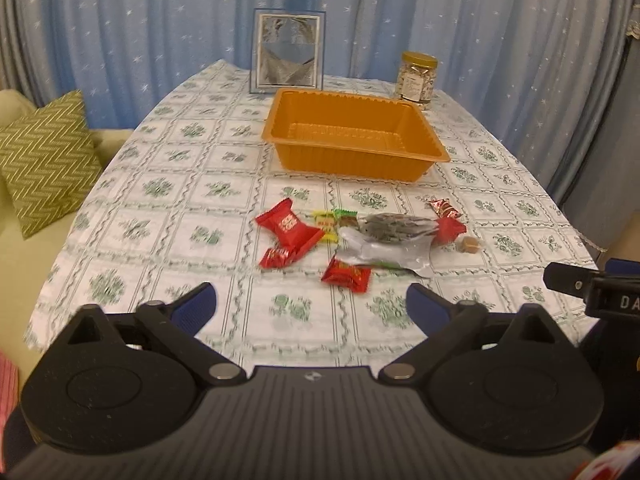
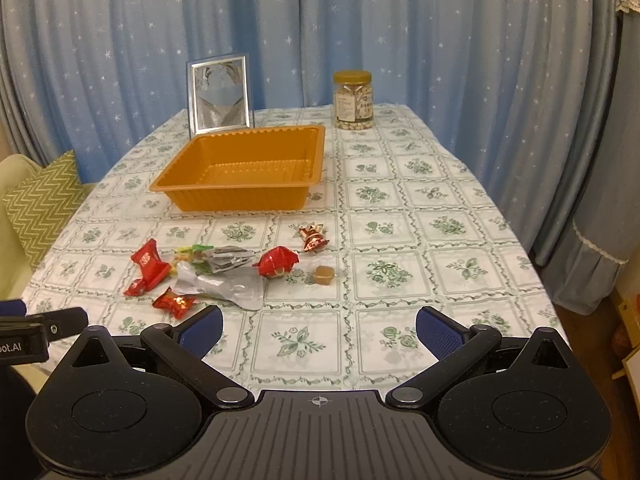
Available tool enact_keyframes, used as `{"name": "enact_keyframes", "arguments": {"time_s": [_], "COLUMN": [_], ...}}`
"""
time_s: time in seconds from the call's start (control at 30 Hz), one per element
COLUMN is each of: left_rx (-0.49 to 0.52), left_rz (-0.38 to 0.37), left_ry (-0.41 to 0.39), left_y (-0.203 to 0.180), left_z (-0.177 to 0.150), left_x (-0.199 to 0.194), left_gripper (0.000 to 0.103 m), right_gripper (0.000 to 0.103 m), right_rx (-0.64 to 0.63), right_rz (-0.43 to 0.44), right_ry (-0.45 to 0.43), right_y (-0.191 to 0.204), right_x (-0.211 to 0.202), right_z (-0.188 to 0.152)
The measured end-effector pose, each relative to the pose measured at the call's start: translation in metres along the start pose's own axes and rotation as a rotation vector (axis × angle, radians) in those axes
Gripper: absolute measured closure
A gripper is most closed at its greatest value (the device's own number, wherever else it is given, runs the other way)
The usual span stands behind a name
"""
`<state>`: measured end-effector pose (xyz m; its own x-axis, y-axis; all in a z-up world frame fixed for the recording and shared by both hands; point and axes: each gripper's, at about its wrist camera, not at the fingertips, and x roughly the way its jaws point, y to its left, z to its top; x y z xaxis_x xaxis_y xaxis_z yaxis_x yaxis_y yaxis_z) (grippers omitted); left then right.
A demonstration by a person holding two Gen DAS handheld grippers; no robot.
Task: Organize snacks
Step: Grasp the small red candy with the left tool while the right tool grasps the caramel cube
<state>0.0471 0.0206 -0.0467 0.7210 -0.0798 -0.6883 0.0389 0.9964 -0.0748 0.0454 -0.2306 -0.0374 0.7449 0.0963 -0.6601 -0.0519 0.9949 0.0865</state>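
An empty orange tray (image 1: 434,148) (image 2: 168,188) stands mid-table. In front of it lies a scatter of snacks: a large red packet (image 1: 289,225) (image 2: 150,263), small red candies (image 1: 346,275) (image 2: 174,302), a silver-grey pouch (image 1: 394,226) (image 2: 228,259), a yellow-green bar (image 1: 332,218), a red wrapped sweet (image 2: 279,261), a red-gold candy (image 1: 443,208) (image 2: 314,237) and a brown caramel (image 1: 469,245) (image 2: 324,275). My left gripper (image 1: 311,307) is open and empty, just short of the snacks. My right gripper (image 2: 319,330) is open and empty, near the table's front edge.
A picture frame (image 1: 287,52) (image 2: 220,96) and a jar of nuts (image 1: 416,79) (image 2: 354,100) stand behind the tray. Blue star curtains hang behind. A sofa with a green zigzag cushion (image 1: 44,160) (image 2: 44,204) is at the left.
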Motion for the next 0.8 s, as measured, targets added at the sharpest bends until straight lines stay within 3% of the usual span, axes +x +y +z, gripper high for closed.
{"name": "enact_keyframes", "arguments": {"time_s": [0.17,0.27,0.43,0.73,0.8], "left_rx": [0.029,0.062,0.098,0.182,0.195], "left_rz": [-0.011,-0.008,-0.029,-0.057,-0.06], "left_ry": [0.01,0.013,0.03,0.059,0.066], "left_y": [-0.002,-0.008,-0.014,-0.024,-0.026], "left_z": [0.005,0.006,0.003,-0.003,-0.005], "left_x": [0.03,0.05,0.084,0.126,0.132], "left_gripper": [0.009,0.012,0.015,0.038,0.049], "right_gripper": [0.001,0.019,0.021,0.022,0.022], "right_rx": [0.01,0.023,0.025,0.046,0.05], "right_rz": [-0.004,-0.005,-0.005,-0.01,-0.012], "right_ry": [-0.001,0.011,0.027,0.065,0.072], "right_y": [-0.006,-0.012,-0.019,-0.032,-0.033], "right_x": [0.033,0.055,0.091,0.131,0.136], "right_z": [0.004,0.007,0.008,-0.001,-0.002]}}
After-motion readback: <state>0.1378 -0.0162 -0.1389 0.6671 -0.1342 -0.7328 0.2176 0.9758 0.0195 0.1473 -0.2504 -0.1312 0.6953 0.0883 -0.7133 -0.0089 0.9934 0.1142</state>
